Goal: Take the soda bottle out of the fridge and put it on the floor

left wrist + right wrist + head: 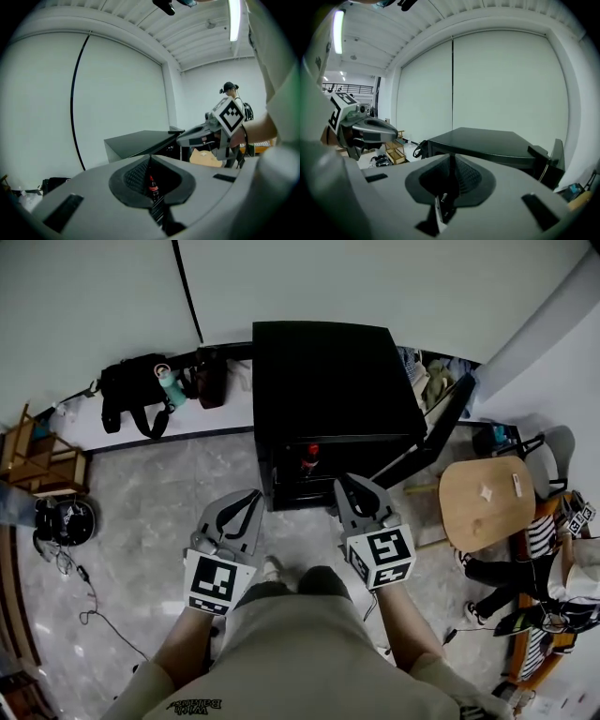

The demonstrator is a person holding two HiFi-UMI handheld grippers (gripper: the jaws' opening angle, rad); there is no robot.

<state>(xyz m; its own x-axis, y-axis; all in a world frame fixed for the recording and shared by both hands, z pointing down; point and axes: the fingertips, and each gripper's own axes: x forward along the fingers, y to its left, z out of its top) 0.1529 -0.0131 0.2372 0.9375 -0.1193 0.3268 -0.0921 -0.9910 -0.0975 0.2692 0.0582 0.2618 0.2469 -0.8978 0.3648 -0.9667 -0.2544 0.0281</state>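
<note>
Inside the black fridge (328, 371), whose door (439, 435) stands open to the right, the soda bottle (310, 457) stands upright, its long axis vertical and its red cap on top. You hold your left tool (254, 495) and right tool (344, 484) just before the opening, both with jaws pressed together and empty, neither touching the bottle.

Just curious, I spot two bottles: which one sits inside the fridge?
The red-labelled soda bottle, standing in the open black fridge; the teal bottle is outside, by the black bag at the wall.
</note>
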